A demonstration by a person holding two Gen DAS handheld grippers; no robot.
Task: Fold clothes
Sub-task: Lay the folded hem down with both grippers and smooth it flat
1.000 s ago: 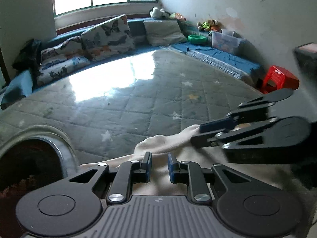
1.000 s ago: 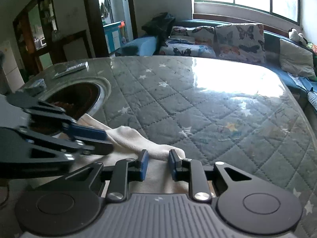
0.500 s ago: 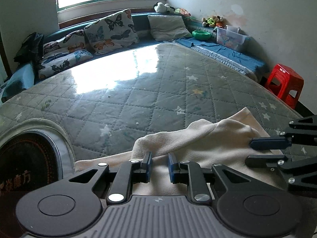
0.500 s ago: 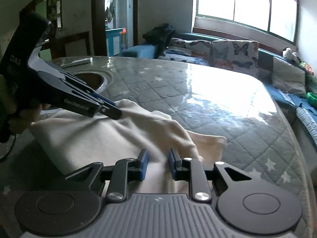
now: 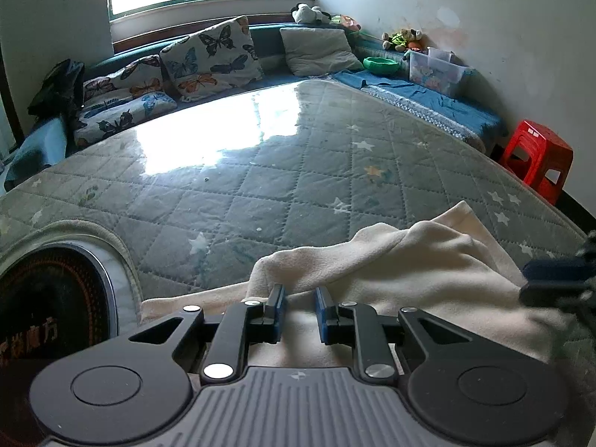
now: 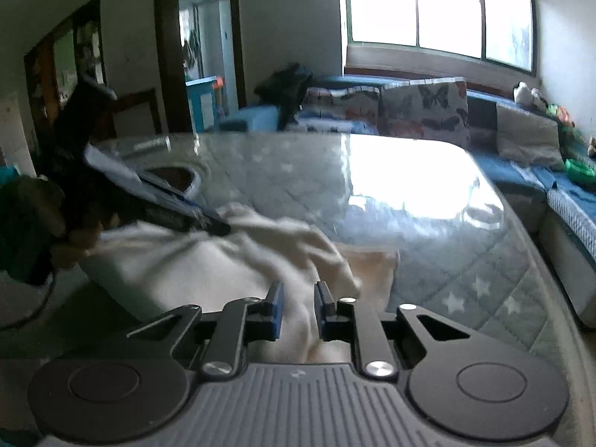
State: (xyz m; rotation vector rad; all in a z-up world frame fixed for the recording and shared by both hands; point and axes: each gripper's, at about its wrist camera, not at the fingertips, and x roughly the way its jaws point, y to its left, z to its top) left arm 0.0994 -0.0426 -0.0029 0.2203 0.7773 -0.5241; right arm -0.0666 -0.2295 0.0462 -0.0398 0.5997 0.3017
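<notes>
A cream fleece garment (image 5: 406, 264) lies bunched on the quilted grey table cover (image 5: 283, 171). My left gripper (image 5: 300, 311) has its blue-padded jaws narrowly apart, with a fold of the garment between them. My right gripper (image 6: 299, 311) stands the same way on the garment (image 6: 208, 260) at its other end; this view is blurred. The right gripper's tip shows at the right edge of the left wrist view (image 5: 555, 283). The left gripper, in a hand, shows at the left of the right wrist view (image 6: 178, 212), its tip on the cloth.
A round dark burner recess (image 5: 48, 309) is set in the table at the left. A cushioned bench with butterfly pillows (image 5: 212, 56) runs behind the table. A red stool (image 5: 536, 160) stands at the right. A doorway (image 6: 201, 56) lies beyond the table's far-left side.
The two grippers have drawn apart, spreading the garment wider across the table. The right gripper has slid to the right edge of the left wrist view.
</notes>
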